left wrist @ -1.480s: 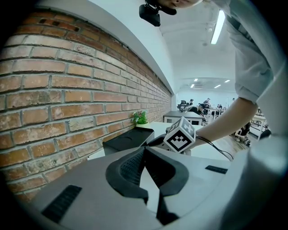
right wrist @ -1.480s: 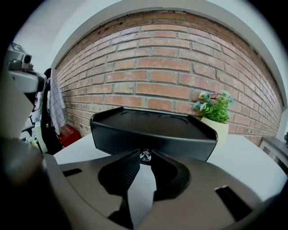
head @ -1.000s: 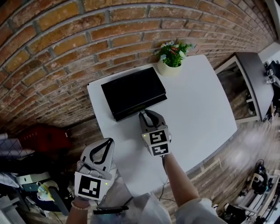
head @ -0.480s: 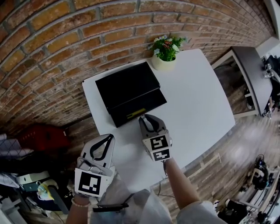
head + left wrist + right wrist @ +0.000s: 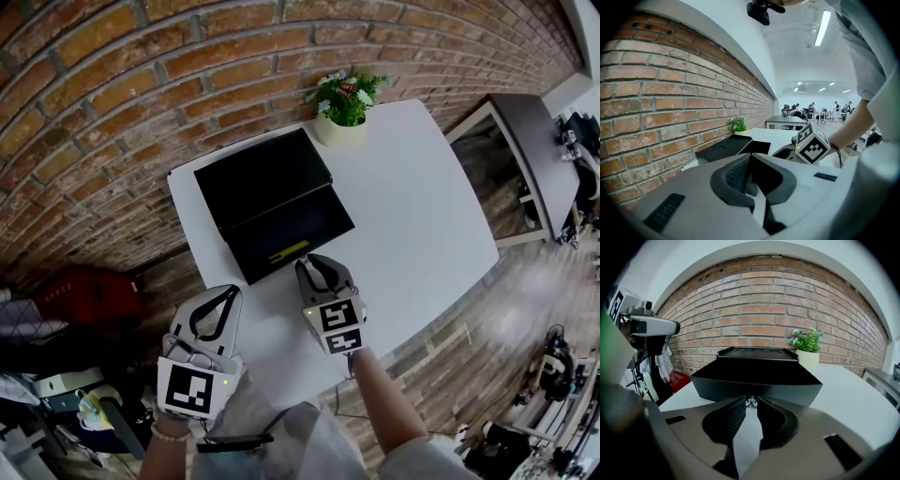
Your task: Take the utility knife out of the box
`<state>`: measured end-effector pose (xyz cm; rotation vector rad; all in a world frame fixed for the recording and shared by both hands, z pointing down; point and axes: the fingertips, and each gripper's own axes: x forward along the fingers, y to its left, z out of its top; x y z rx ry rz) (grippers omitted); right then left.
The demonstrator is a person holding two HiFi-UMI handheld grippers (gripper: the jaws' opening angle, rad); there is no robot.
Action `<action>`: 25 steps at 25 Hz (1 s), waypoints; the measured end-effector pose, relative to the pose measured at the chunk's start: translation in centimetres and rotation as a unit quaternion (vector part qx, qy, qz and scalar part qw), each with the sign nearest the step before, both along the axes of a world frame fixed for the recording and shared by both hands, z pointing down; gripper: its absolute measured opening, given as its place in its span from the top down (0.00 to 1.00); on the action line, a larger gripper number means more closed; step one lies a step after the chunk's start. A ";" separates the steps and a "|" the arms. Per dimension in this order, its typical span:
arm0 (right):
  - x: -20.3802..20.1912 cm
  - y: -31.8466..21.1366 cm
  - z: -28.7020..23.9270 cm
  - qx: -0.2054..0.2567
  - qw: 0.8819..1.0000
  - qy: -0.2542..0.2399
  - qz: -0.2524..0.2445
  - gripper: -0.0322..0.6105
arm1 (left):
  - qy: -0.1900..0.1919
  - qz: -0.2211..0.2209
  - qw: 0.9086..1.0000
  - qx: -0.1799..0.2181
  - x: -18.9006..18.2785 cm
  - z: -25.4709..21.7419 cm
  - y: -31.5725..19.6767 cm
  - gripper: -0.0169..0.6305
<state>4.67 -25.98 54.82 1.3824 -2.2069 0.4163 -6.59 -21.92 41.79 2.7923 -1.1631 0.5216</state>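
A flat black box (image 5: 262,183) lies on the white table (image 5: 412,216), its drawer (image 5: 300,225) drawn out toward me. A yellow utility knife (image 5: 288,252) lies in the drawer along its near wall. My right gripper (image 5: 310,266) is at the drawer front, shut on a small silvery knob (image 5: 751,402) in the middle of the drawer's front wall (image 5: 787,385). The knife is hidden in the right gripper view. My left gripper (image 5: 226,298) hovers off the table's near left corner, shut and empty. In the left gripper view (image 5: 750,164) the box (image 5: 724,147) lies ahead.
A potted plant (image 5: 345,105) stands at the table's back edge beside the box, against the brick wall (image 5: 141,84). A grey desk (image 5: 534,150) is off to the right. On the floor at the left sits a red crate (image 5: 89,292).
The drawer has slid out of the box toward me with the right gripper on its knob, and the yellow knife has come into view. The left gripper has hardly shifted.
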 end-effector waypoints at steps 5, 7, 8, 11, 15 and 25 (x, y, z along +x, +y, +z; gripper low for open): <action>0.6 1.0 0.3 -0.006 1.000 0.004 0.003 0.80 | -0.002 0.003 1.000 -0.001 0.4 0.1 0.2 0.95; 0.8 1.3 0.4 -0.006 1.000 0.002 0.005 0.80 | -0.003 0.005 1.000 -0.001 0.5 0.3 0.3 0.95; 0.8 1.4 0.4 -0.006 1.000 0.001 0.006 0.80 | -0.003 0.006 1.000 -0.002 0.6 0.3 0.4 0.95; 0.9 1.6 0.4 -0.003 1.000 -0.004 0.011 0.80 | -0.003 0.008 1.000 -0.002 0.8 0.3 0.7 0.95; 1.0 1.7 0.4 0.001 1.000 -0.007 0.024 0.80 | -0.007 0.012 1.000 -0.003 0.9 0.3 1.2 0.95; 1.1 3.7 -2.9 0.041 0.999 -0.022 0.014 0.86 | -0.038 0.043 0.998 0.002 2.1 0.2 0.7 0.95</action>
